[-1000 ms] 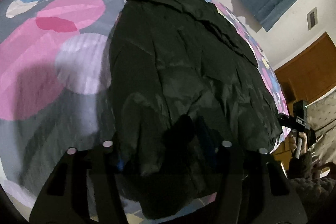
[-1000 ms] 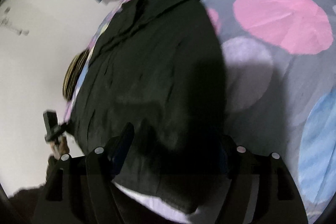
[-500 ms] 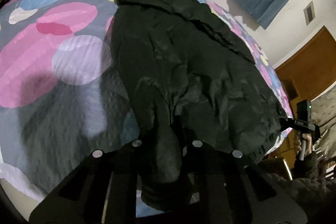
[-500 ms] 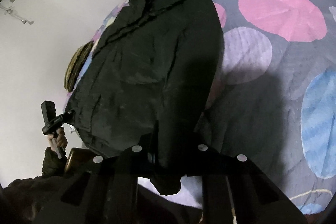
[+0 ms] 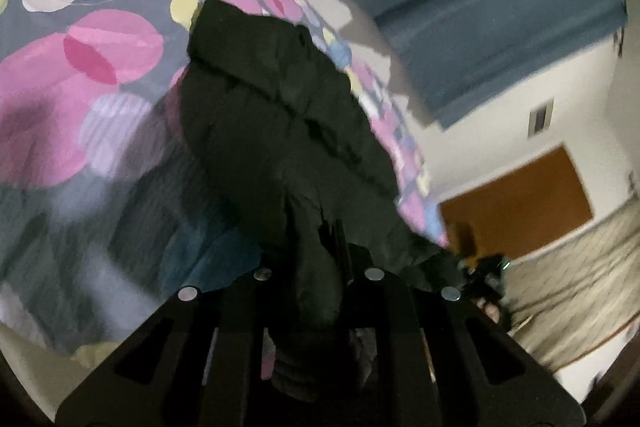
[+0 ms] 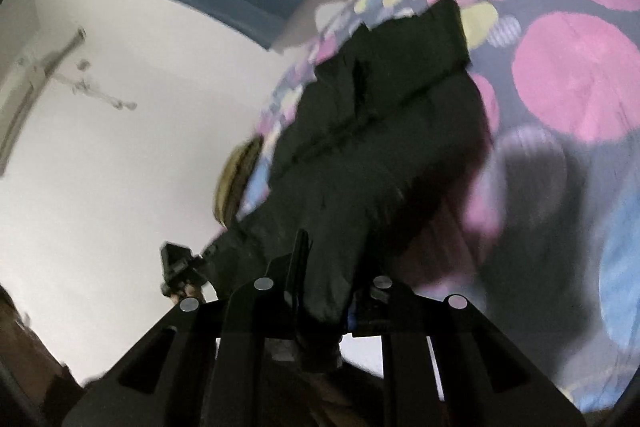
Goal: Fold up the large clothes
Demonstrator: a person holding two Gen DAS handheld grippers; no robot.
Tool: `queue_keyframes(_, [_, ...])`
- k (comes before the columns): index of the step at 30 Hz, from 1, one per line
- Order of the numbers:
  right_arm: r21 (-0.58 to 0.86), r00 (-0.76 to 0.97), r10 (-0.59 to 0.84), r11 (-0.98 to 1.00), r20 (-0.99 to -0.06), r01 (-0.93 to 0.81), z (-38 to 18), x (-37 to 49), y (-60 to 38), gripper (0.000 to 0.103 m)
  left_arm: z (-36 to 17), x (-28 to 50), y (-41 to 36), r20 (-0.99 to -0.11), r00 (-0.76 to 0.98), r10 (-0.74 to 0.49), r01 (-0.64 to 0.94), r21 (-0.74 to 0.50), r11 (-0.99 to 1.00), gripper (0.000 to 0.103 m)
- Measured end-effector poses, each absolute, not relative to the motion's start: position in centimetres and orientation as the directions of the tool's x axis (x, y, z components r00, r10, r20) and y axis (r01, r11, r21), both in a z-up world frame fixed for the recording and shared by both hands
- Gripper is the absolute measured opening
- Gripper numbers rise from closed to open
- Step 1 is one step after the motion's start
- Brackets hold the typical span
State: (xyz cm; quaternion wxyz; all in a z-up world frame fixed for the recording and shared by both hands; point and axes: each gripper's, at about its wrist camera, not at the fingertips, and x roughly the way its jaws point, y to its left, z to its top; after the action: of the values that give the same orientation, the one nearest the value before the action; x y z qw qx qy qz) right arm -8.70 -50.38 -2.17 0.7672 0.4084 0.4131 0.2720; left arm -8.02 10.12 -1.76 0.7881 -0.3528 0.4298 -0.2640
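- My left gripper [image 5: 316,267] is clamped on the near hem of the black jacket [image 5: 280,131]; cloth bunched between the jaws.
- My right gripper [image 6: 320,283] is clamped on the near hem too, at the other corner.
- The jacket lies on the spotted bedspread [image 5: 80,75], collar at the far end, near edge lifted off the bed.
- Risk: the fabric looks slick and puffy; a thin pinch could slide out mid-lift, dropping one corner.
- Risk: uneven pull from my two hands would skew the fold, hem landing crooked on the collar.
- Risk: dragging instead of lifting could haul the whole jacket toward the near bed edge.
- Both views are blurred, so I can't judge grip depth.
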Motion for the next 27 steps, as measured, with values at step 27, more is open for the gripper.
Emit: queue_keyframes(27, [0.910, 0.561, 0.719, 0.362, -0.411, 0.203, -13.3, 11.0, -54.1, 0.017, -8.3, 13.5, 8.2, -0.640, 0.481, -0.600, -0.071, -0.710, 0.700, 0.013])
